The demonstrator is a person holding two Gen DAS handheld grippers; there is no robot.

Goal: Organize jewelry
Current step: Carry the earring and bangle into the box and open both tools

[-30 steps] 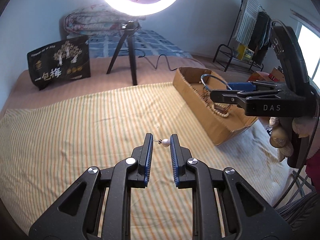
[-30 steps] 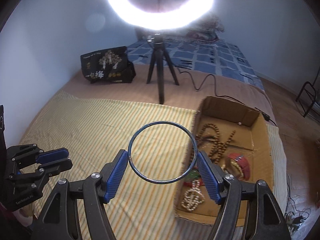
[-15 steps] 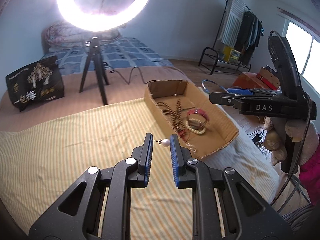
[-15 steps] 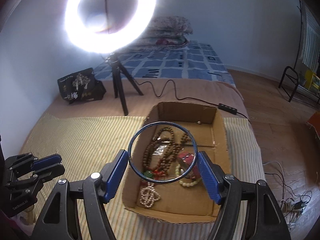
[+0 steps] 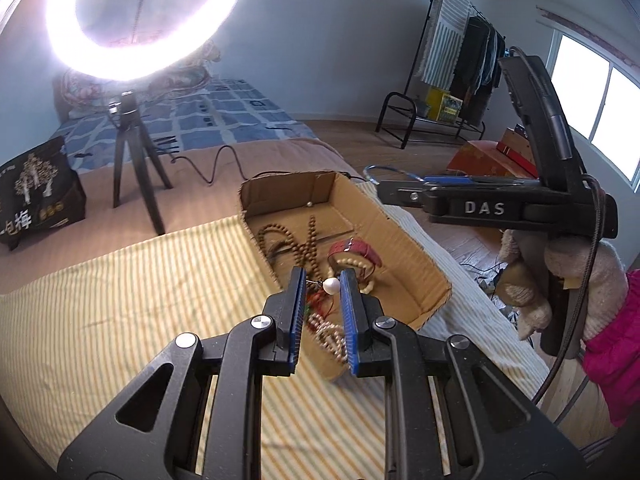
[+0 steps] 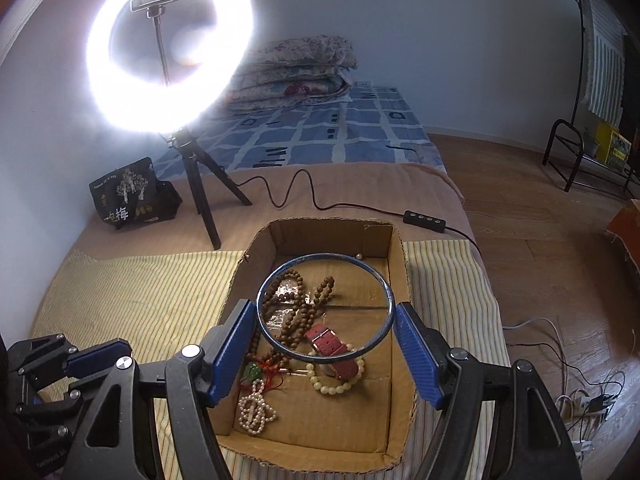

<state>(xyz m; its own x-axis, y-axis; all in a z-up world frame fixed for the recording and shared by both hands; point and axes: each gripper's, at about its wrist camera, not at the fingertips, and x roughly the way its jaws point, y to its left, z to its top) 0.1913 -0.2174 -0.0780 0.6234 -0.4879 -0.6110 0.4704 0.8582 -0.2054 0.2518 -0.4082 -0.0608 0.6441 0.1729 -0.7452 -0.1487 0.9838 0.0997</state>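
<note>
Cardboard box (image 6: 398,280) sits under my right gripper (image 6: 325,322), clamped on a blue bangle (image 6: 324,358). Only the left wrist view shows my left gripper (image 5: 320,284) pinching a pearl pin (image 5: 330,286) above that box.

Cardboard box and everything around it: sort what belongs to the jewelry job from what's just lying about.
Job:
cardboard box
blue bangle in right gripper
pearl pin in left gripper
wooden beads
red strap
cream bracelet

Lying about:
ring light
black bag
folded quilt
clothes rack
</note>
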